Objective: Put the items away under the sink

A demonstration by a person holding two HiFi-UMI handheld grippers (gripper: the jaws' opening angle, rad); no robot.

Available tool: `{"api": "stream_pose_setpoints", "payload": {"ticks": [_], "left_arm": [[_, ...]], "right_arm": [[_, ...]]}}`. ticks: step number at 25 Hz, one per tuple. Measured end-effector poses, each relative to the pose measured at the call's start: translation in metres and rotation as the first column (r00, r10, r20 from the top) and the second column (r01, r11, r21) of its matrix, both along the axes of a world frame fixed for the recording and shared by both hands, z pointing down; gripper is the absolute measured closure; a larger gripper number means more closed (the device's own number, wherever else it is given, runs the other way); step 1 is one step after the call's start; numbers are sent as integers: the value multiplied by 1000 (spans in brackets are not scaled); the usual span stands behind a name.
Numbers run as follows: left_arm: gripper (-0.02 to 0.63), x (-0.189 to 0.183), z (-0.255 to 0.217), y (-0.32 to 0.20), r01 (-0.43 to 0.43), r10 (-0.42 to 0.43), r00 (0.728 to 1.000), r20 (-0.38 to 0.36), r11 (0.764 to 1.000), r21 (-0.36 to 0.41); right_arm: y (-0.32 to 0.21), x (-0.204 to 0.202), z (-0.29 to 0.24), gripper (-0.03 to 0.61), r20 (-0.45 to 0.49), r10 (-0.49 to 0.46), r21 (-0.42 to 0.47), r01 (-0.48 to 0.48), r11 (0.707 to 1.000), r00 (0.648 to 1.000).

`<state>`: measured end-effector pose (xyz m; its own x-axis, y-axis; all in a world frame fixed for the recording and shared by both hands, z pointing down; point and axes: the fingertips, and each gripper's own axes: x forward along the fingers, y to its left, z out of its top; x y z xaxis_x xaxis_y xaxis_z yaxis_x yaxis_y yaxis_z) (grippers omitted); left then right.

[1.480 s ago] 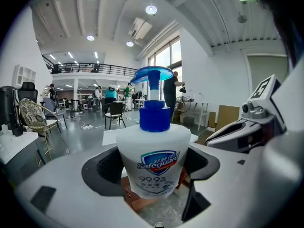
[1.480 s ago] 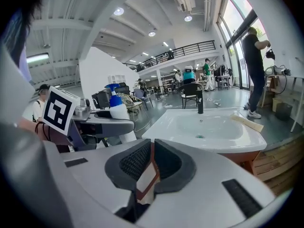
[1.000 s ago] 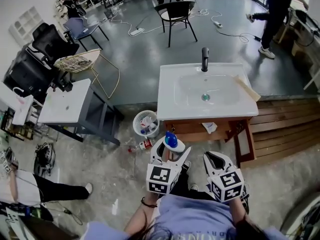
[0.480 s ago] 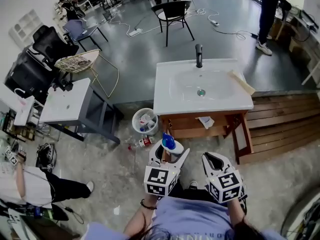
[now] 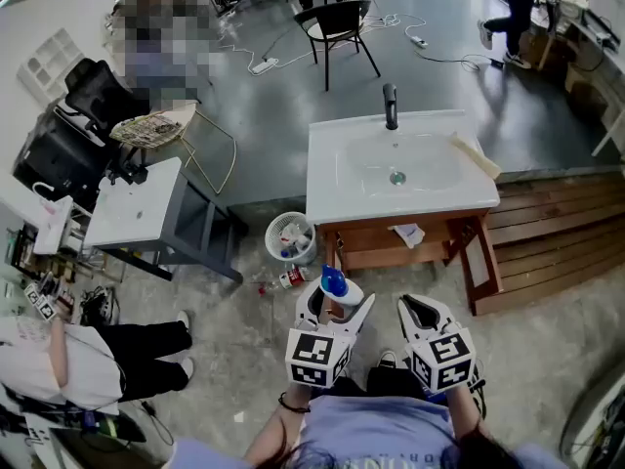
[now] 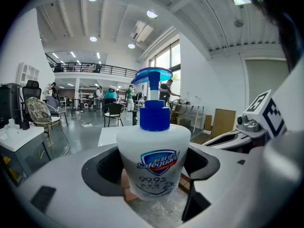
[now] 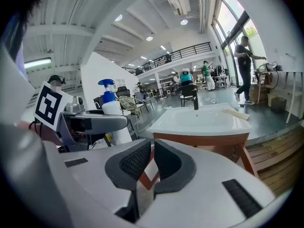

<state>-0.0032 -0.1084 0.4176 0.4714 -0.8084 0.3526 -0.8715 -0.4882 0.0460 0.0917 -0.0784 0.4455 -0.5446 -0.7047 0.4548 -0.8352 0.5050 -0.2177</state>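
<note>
A white hand-soap bottle with a blue pump stands upright between the jaws of my left gripper, which is shut on it. In the left gripper view the bottle fills the middle, its label facing the camera. My right gripper sits just to the right at the same height, shut with nothing between its pads. Both hover above the floor in front of the white sink and its wooden cabinet. A cabinet door hangs open at the right. A white cloth lies on the shelf below the basin.
A white waste bin and a bottle lying on the floor are left of the cabinet. A wooden platform lies to the right. A small white table and a seated person are at the left.
Both grippers keep their pose with the bottle still held. The view has shifted slightly. The seated person's legs at the left moved, and the person at the back right walked.
</note>
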Motion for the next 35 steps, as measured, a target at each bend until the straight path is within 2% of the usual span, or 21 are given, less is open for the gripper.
{"api": "stream_pose_setpoints", "payload": {"ticks": [5, 14, 26, 35], "left_arm": [[235, -7, -3, 9, -29, 29, 1000, -10, 1000, 4], [235, -29, -10, 36, -130, 130, 992, -5, 992, 3], [235, -39, -11, 82, -272, 272, 962, -6, 962, 8], [235, -40, -8, 117, -348, 348, 937, -25, 937, 13]], "right_arm": [[5, -11, 4, 541, -12, 16, -1, -16, 1000, 1000], [26, -38, -7, 542, -21, 107, 18, -106, 994, 994], [72, -62, -13, 541, -30, 207, 44, -206, 978, 978], [112, -71, -14, 541, -46, 267, 59, -264, 963, 963]]}}
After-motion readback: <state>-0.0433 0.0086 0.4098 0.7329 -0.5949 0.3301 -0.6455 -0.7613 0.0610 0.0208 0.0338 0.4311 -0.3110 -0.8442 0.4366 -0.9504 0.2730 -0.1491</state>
